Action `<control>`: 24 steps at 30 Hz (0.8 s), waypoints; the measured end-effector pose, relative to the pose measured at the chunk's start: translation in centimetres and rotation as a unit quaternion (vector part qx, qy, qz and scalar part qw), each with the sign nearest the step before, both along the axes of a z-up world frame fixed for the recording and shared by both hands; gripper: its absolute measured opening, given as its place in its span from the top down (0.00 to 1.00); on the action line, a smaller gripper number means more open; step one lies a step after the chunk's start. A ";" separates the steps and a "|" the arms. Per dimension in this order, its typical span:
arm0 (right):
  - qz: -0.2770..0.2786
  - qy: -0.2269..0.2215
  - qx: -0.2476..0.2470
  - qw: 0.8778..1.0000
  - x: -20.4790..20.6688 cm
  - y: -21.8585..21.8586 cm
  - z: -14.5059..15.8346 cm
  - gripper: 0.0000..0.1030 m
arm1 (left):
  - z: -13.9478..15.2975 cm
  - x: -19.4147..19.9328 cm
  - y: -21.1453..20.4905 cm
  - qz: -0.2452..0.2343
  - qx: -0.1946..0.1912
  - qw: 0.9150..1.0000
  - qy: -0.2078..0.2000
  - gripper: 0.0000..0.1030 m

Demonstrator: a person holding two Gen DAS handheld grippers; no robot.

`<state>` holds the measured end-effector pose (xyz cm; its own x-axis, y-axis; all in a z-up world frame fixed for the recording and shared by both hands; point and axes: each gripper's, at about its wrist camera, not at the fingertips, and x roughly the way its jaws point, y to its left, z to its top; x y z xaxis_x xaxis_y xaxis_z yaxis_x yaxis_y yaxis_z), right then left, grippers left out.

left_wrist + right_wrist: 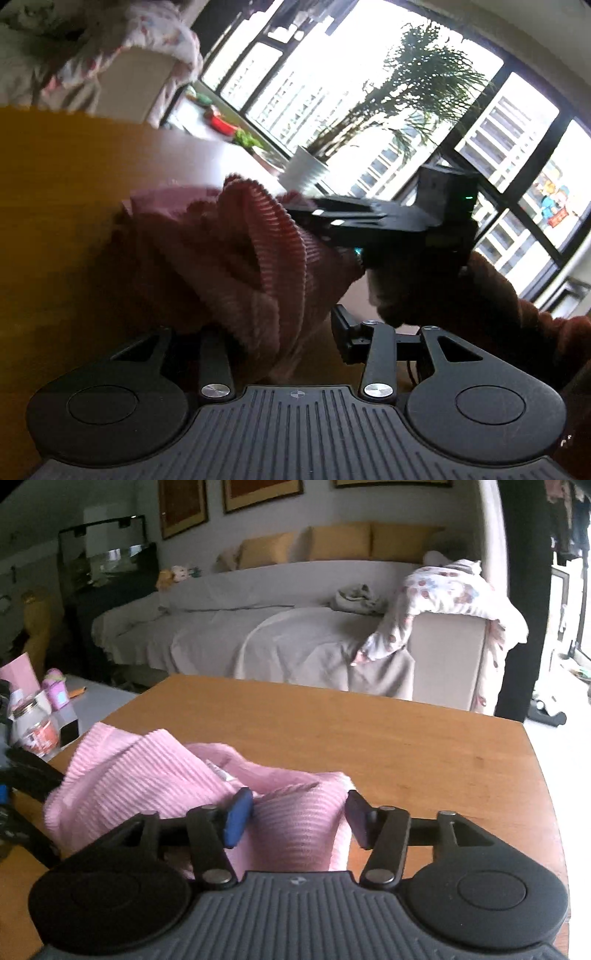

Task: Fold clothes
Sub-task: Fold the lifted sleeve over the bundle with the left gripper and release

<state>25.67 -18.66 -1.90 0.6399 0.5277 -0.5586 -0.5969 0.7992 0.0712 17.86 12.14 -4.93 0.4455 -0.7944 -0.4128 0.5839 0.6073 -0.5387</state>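
A pink ribbed knit garment lies bunched on the wooden table. My right gripper is open, its fingers spread on either side of a rounded fold of the garment. In the left wrist view the same garment looks darker and fills the space between my left gripper's open fingers; the left finger is mostly hidden by cloth. The right gripper shows there too, reaching into the garment from the right, held by a hand in a brown sleeve.
A grey covered sofa with a floral garment over its arm stands behind the table. Jars and small items sit on a low surface at left. Large windows and a potted palm are beyond the table.
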 end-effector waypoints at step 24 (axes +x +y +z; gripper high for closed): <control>-0.041 0.154 0.180 0.971 -7.9 -7.5 1.9 0.02 | 6.2 6.2 4.3 0.063 0.026 0.994 -0.085 0.04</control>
<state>17.75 -26.16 -0.01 0.5193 0.6786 -0.5194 -0.4389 0.7333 0.5193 24.09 16.45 1.27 0.6069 -0.7077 -0.3616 0.5818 0.7056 -0.4045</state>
